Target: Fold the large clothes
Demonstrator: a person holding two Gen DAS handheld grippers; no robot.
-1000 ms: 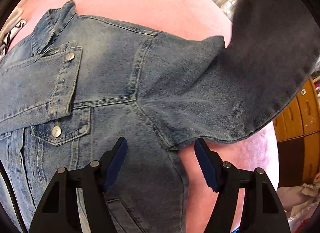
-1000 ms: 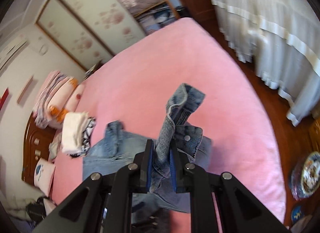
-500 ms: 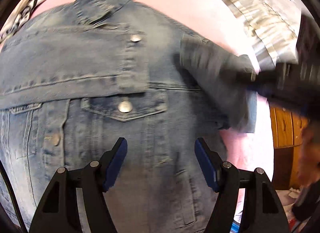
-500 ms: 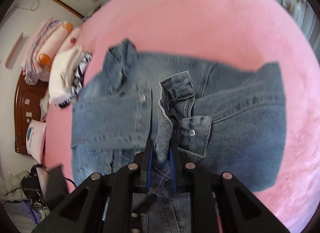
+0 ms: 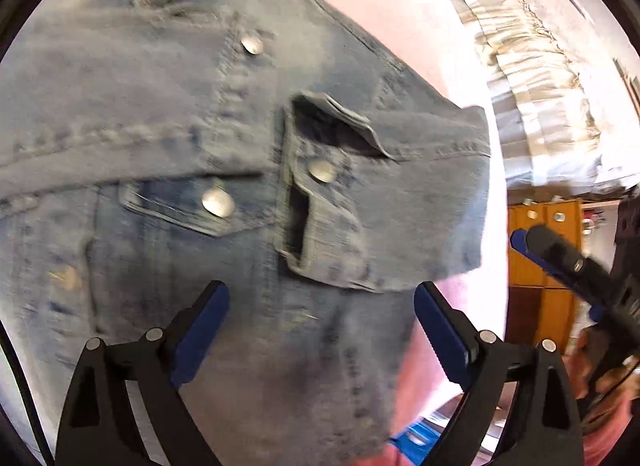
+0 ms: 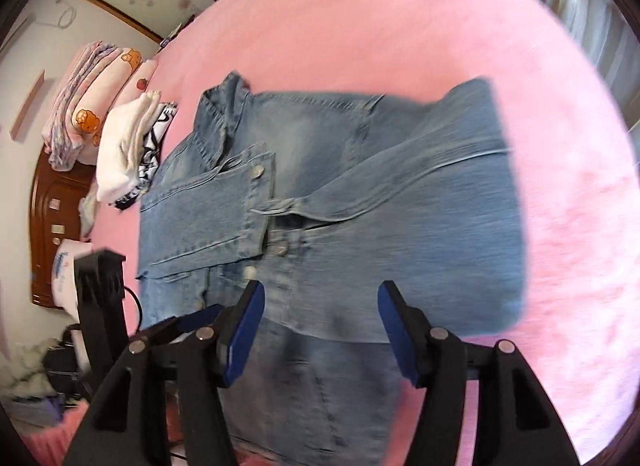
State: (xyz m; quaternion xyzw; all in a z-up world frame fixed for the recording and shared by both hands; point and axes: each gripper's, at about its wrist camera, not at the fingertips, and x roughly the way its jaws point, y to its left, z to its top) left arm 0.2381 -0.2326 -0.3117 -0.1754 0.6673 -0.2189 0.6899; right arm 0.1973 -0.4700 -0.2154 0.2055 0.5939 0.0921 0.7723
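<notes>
Denim jacket [image 6: 320, 225] flat on pink bed [image 6: 400, 25], beneath both opening, empty tools, left tool [image 5: 320, 330], right tool [image 6: 320, 330]

Bare pink bed [image 6: 400, 25] lies open beyond the denim jacket [image 6: 400, 205] and along its right edge, while folded clothes [image 6: 128, 145] and stacked pillows [image 6: 88, 105] crowd the bed's far left corner, beside the collar.
</notes>
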